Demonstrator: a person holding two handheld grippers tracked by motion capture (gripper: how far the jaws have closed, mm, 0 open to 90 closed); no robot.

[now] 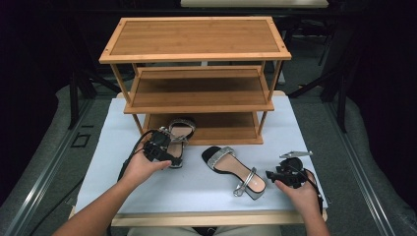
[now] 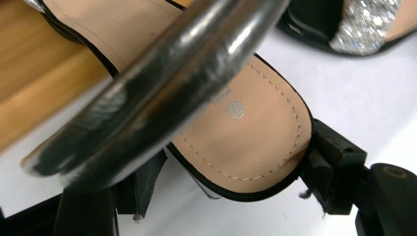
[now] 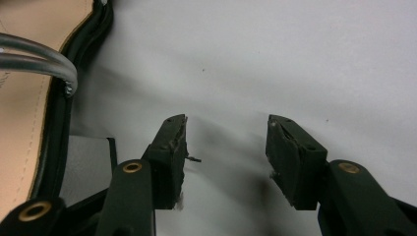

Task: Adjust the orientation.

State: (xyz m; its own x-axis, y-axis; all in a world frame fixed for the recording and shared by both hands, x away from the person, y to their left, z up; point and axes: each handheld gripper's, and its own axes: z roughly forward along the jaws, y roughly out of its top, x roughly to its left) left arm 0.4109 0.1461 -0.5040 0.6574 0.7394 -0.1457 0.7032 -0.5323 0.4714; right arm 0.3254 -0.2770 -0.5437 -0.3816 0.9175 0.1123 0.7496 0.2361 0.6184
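Left gripper (image 1: 162,147) jaws clamp 1st sandal's (image 2: 246,142) heel end by the rack's (image 1: 196,39) bottom shelf. Right gripper (image 3: 226,147) jaws wide apart, nothing held, near worktop's (image 1: 196,187) front-right corner. 2nd sandal (image 1: 233,167) lies mid-worktop.

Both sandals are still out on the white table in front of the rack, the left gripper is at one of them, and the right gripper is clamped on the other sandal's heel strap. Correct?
Not quite: the right gripper is open with nothing between its jaws, beside the sandal, as the right gripper view shows. The rest holds.

Left tongs (image 1: 164,147) closed around something, right tongs (image 3: 226,147) spread apart, low
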